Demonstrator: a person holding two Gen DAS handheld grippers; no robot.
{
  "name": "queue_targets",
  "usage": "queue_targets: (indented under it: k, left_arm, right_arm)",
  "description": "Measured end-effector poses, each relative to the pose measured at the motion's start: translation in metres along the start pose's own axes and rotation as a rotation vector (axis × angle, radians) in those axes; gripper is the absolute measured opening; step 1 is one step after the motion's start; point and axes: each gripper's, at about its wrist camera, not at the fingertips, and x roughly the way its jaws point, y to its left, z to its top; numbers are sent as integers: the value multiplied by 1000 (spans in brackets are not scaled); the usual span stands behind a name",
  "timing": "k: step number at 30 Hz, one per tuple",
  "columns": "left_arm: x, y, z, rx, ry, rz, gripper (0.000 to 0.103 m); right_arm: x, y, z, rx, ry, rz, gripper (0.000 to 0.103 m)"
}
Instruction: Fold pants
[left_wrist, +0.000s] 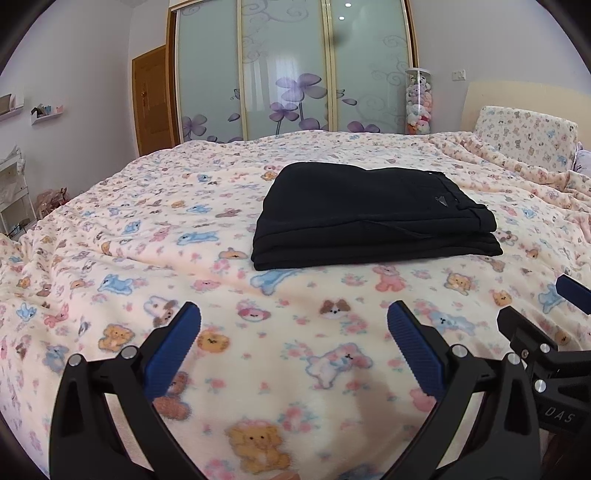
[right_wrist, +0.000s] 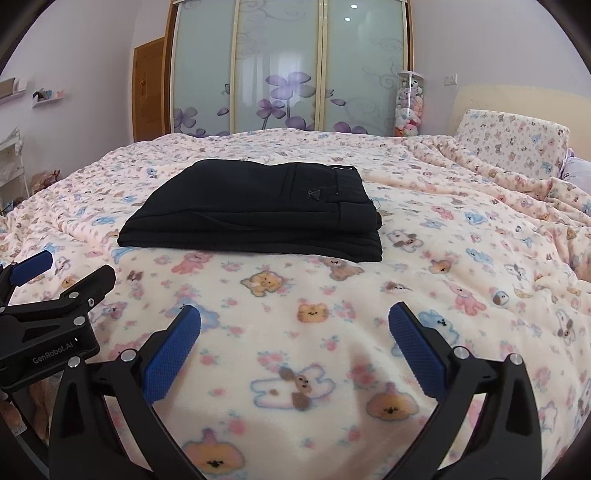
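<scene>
Black pants (left_wrist: 373, 214) lie folded into a flat stack on the bed, waistband to the right; they also show in the right wrist view (right_wrist: 255, 218). My left gripper (left_wrist: 293, 314) is open and empty, hovering over the blanket well in front of the pants. My right gripper (right_wrist: 294, 314) is open and empty, also in front of the pants. The right gripper shows at the right edge of the left wrist view (left_wrist: 543, 306), and the left gripper at the left edge of the right wrist view (right_wrist: 62, 273).
The bed is covered with a cream blanket (left_wrist: 147, 236) printed with cartoon animals. A matching pillow (right_wrist: 513, 144) lies at the far right. Sliding wardrobe doors (left_wrist: 288, 74), a wooden door (left_wrist: 153, 99) and a tube of plush toys (left_wrist: 419, 101) stand behind the bed.
</scene>
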Motion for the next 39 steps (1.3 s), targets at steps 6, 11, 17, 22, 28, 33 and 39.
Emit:
queue_targets:
  k: [6,11,17,22,28,33,39]
  left_arm:
    - [0,-1,0,10,0,-8,101]
    - [0,-3,0,20,-1,-12,101]
    - [-2,-5,-1,33,-13,-13,101]
    - [-2,-7,-1,36,-12,-15,101]
    - [-1,-8,-2,38,-9,-22,101]
    - [-1,-9,-2,38,-8,-22,101]
    - [-3,-10,-2,43,-17,-17,101]
  right_arm:
    - [-1,-1,0,4,-6,-14,102]
    - [-3,-1,0,10,-12,-24,102]
    - [-4,-1,-1,9,-15,-31,102]
    - [-4,-2,-1,11,-13,-32,102]
    - [-4,-2,-1,11,-12,-34,102]
    - [-4,-3,-1,11,-12,-34,102]
    - [-4,-2,-1,11,-11,-34,102]
